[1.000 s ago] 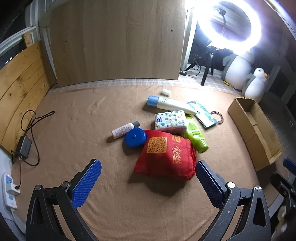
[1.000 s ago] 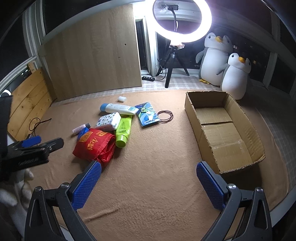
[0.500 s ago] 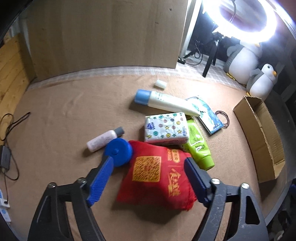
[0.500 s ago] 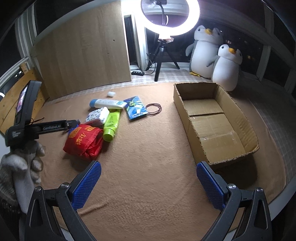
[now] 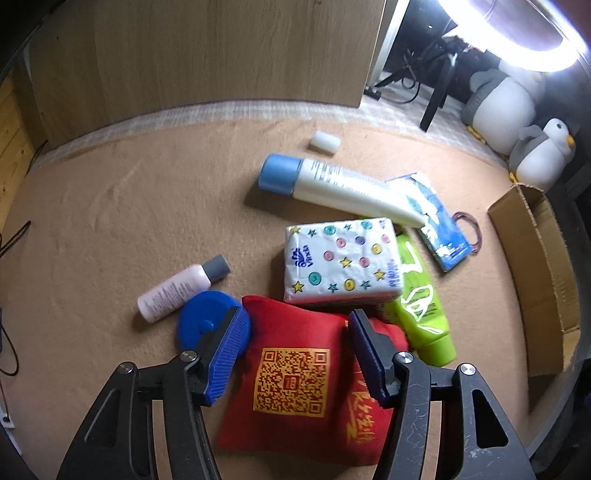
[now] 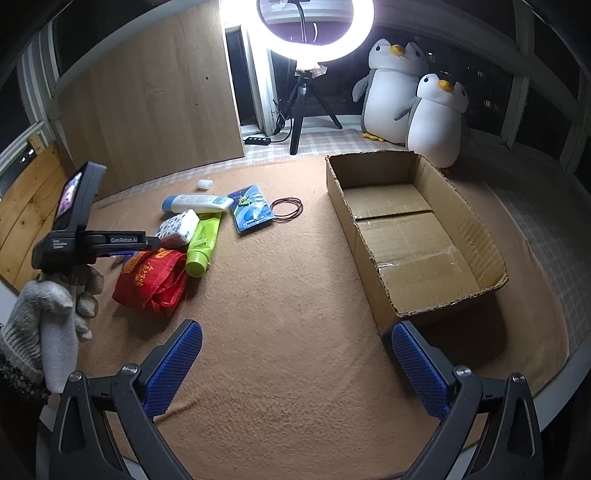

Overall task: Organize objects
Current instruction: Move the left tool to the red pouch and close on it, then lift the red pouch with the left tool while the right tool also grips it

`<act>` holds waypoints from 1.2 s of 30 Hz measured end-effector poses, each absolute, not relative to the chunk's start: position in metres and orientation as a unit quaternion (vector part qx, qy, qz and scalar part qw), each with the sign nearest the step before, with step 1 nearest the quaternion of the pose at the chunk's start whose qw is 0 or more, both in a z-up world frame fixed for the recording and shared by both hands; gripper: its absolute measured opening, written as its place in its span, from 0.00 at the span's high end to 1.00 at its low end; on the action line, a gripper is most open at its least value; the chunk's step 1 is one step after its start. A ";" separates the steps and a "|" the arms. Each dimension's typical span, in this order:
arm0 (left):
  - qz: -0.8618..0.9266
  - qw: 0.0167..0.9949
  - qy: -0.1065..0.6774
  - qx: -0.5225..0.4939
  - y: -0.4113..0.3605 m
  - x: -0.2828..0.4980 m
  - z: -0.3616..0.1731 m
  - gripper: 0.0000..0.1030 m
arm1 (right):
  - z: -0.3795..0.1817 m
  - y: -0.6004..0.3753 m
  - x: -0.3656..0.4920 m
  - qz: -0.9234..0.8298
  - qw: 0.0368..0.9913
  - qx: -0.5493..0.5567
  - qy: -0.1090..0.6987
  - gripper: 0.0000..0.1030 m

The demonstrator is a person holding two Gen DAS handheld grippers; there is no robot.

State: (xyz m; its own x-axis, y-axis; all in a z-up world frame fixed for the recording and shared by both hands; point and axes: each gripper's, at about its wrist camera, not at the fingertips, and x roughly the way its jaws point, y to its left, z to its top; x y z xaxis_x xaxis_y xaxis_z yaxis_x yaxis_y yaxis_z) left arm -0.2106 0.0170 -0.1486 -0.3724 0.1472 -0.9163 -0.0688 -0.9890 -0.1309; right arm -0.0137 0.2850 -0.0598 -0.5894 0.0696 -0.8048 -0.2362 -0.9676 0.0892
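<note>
A red cloth bag [image 5: 291, 384] with a gold QR print lies on the tan carpet, at the near side of a small pile. My left gripper [image 5: 295, 350] points down over the bag's top edge. Its jaws are closing with the bag between the blue pads, and I see no firm pinch. The left pad [image 5: 225, 354] overlaps a blue round lid [image 5: 199, 325]. In the right wrist view a gloved hand [image 6: 51, 306] holds that gripper above the bag [image 6: 151, 280]. My right gripper [image 6: 295, 365] hangs open over bare carpet beside the open cardboard box [image 6: 417, 243].
Behind the bag lie a patterned tissue pack [image 5: 340, 258], a green tube [image 5: 421, 306], a white tube with a blue cap [image 5: 332, 184], a pink bottle [image 5: 177, 288], a blue packet [image 5: 439, 225] and rubber rings [image 5: 471, 230]. Two plush penguins [image 6: 399, 96] and a ring light [image 6: 314, 29] stand behind.
The left gripper has moved forward and down onto the red bag, and its jaws have narrowed around the bag's top. The right gripper has shifted slightly and stays open.
</note>
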 end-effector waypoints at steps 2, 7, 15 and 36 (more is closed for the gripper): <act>0.827 0.067 -0.040 -0.556 0.016 -0.210 -0.152 0.40 | -0.061 0.284 -0.014 0.886 0.085 -0.446 0.093 0.02; 0.828 0.076 -0.042 -0.554 0.020 -0.199 -0.154 0.40 | -0.062 0.282 -0.016 0.885 0.082 -0.449 0.092 0.02; 0.825 0.097 -0.060 -0.554 0.027 -0.168 -0.159 0.40 | -0.065 0.279 -0.019 0.885 0.077 -0.451 0.090 0.02; 0.847 0.119 -0.078 -0.512 0.018 -0.072 -0.122 0.24 | -0.087 0.258 -0.060 0.875 -0.030 -0.480 0.062 0.01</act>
